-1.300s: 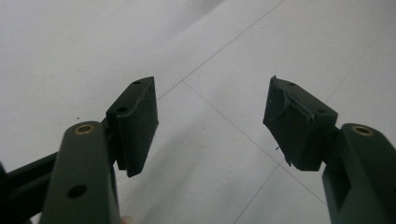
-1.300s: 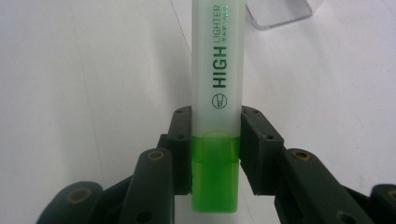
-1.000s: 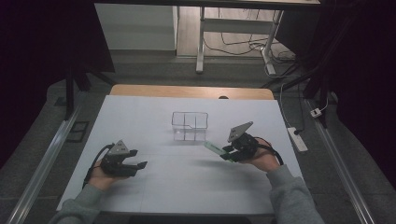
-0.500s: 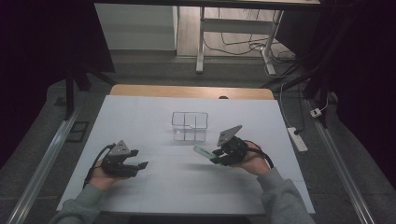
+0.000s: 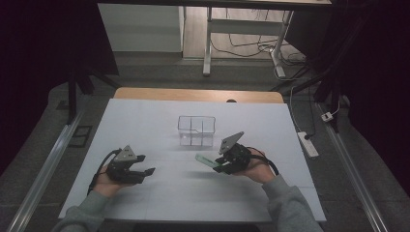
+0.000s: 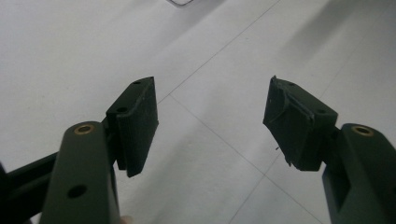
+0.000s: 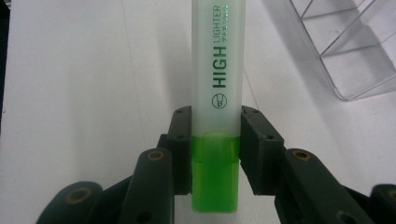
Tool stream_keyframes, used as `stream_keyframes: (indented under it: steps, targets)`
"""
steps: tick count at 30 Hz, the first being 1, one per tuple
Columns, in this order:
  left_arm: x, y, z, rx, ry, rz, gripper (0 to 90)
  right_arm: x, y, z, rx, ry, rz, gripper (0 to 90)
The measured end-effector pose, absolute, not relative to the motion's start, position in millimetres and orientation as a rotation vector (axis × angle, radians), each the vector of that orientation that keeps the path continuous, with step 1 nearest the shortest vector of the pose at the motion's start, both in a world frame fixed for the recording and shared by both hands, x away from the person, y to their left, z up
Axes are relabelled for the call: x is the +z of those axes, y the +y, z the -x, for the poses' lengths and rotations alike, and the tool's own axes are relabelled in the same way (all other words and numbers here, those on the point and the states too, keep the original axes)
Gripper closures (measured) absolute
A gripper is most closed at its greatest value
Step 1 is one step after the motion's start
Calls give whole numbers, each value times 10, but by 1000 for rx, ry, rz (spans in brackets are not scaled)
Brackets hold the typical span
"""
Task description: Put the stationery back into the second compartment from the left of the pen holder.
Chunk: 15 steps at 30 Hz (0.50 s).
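So, white table (image 5: 145, 121) first, mostly bare, wooden strip at its far edge. Clear plastic organizer (image 5: 196, 130) with divided compartments sits near the middle, nothing visible in it. Right gripper (image 5: 220, 166) is clamped on a green highlighter (image 5: 205, 160); in the right gripper view the pads (image 7: 181, 140) press both sides of the barrel (image 7: 217, 84) right where the frosted body meets the green cap, pen running straight out along the jaws. Highlighter is off the table, in front of the organizer and just right of its front edge, not touching it. Change since a second ago: right hand has slid leftward across the table, grip unchanged, so the pen tip now points past the organizer's front. Likely a carry toward a compartment; it looks like it needs a lift and a tilt before any drop. Left gripper (image 5: 140, 173) rests at the near left, jaws wide apart with nothing between them, bare tabletop (image 6: 210, 140) beneath, hasn't moved.
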State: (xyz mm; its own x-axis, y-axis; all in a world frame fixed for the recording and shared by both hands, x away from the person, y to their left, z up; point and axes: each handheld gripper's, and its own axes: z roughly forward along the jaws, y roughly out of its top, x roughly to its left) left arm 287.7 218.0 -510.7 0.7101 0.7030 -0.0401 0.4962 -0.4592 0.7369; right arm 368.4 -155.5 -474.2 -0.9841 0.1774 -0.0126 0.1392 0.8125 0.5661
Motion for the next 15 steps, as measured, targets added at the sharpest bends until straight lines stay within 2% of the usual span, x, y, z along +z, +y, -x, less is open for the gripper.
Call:
stream_keyframes:
  steps: [15]
  targets:
    - [-4950, 1952, -2872, 363, 816, -2165, 347, -4770, -1446, -3658, 874, 2960, -225, 663]
